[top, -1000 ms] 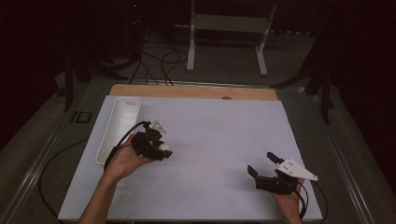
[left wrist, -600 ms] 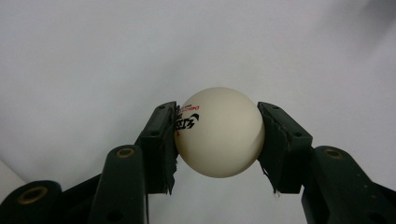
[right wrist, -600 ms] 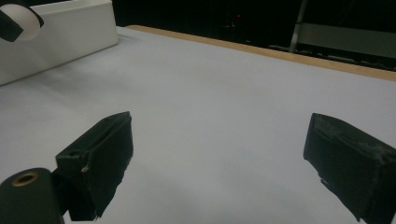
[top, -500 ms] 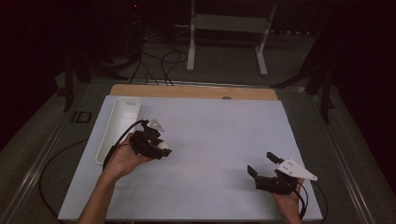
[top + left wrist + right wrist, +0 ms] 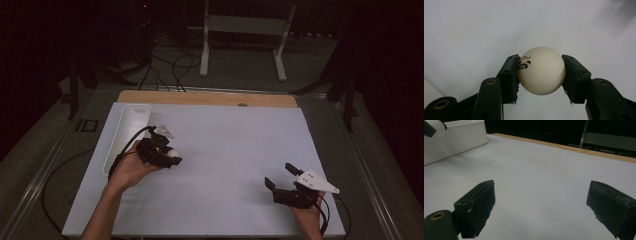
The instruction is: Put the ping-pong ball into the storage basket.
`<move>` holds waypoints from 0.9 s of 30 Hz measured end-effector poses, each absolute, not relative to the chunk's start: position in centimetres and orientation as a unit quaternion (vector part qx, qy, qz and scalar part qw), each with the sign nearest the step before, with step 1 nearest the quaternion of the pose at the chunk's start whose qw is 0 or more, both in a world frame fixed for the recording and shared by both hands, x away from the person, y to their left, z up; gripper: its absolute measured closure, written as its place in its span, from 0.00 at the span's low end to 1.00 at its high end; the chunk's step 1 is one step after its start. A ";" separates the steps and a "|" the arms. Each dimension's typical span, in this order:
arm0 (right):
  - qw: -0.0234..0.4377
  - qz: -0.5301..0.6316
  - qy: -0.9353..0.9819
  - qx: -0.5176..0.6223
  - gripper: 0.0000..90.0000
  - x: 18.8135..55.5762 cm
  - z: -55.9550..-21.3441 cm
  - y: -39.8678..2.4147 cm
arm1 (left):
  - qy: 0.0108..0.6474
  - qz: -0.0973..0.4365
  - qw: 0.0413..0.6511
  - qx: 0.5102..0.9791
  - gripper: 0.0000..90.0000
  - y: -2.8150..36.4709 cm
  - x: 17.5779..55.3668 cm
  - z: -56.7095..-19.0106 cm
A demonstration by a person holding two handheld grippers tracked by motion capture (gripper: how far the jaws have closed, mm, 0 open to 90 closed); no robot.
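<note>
White, glossy plastic ball [image 5: 541,70] sits clamped in the left gripper [image 5: 167,156] beside the long white plastic tray [image 5: 127,135]; nothing has shifted lately, so tray placement looks next. Right gripper [image 5: 281,179] gapes empty.

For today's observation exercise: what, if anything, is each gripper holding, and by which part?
The left gripper holds a white ball, pads pressed on its two opposite sides at mid-height. The right gripper is open and holds nothing.
</note>
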State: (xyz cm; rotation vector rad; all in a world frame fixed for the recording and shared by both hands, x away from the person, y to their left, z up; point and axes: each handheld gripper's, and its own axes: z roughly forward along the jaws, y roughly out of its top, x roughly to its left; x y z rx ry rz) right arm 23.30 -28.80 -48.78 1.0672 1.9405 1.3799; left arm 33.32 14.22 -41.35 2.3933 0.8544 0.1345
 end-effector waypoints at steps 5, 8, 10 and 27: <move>0.263 0.510 0.717 0.395 0.09 23.3 -48.8 -28.8 | 0.323 0.051 0.296 0.898 0.57 14.3 33.4 -41.2; 0.263 0.510 0.718 0.395 0.09 23.3 -48.8 -28.8 | 0.323 0.052 0.297 0.897 0.57 14.4 33.4 -41.0; 0.263 0.510 0.717 0.395 0.09 23.3 -48.8 -28.8 | 0.323 0.054 0.299 0.896 0.57 14.4 33.5 -41.0; 0.264 0.511 0.716 0.396 0.09 23.3 -48.8 -28.8 | 0.332 0.058 0.304 0.891 0.57 14.7 33.8 -40.5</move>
